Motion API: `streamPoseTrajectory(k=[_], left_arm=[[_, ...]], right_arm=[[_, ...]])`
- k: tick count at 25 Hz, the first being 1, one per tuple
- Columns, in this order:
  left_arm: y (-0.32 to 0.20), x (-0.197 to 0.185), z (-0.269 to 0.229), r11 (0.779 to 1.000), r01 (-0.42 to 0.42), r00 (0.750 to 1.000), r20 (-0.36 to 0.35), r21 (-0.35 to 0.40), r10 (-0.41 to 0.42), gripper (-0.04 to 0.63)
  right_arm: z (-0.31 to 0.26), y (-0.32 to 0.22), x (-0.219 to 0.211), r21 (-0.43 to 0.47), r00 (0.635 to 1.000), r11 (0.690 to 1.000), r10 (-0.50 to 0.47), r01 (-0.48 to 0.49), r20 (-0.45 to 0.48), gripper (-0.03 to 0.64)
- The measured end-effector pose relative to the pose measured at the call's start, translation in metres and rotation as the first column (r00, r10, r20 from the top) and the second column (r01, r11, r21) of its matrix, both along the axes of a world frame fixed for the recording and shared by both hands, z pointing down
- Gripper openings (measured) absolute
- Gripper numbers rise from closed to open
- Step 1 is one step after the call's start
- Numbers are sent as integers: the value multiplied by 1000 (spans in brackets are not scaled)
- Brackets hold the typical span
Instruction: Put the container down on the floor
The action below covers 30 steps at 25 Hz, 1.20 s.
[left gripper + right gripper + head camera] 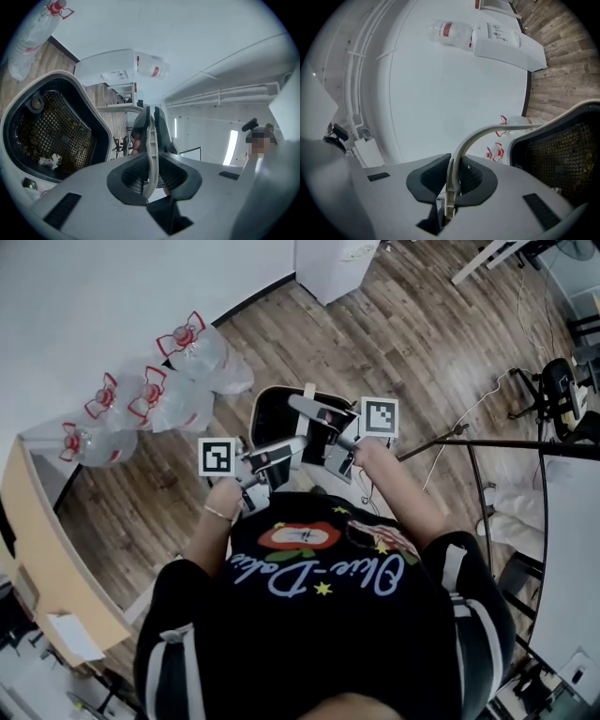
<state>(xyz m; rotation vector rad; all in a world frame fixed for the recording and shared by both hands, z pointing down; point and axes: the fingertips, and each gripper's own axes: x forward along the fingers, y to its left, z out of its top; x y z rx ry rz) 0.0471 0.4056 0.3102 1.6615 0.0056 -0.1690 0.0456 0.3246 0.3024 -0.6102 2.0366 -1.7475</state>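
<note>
Wooden floor point(422, 343) beneath us, and we have the container point(277, 418) held just beside the water bottles point(178, 381), left gripper point(150, 176) and right gripper point(451, 185) both pinching its handle point(476, 138).

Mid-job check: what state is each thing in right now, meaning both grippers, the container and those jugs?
left gripper: shut on the handle.
right gripper: shut on the same handle.
container: held by its handle, open-topped, scraps in its mesh liner.
water jugs: lying on the floor by the wall.
</note>
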Motion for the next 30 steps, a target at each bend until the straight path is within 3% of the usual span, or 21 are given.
streamPoseTrajectory(k=[20,30], left_arm=[[-144,-42,1,994,-109,994,19,-27,110,60],[-202,-58,-2,991,-136,991,8,2,136,60]], right_arm=[[-2,-145,-33,-17,994,994,105,-106,-26,23],[-2,-203,-47,-7,990,991,136,-136,-31,23]])
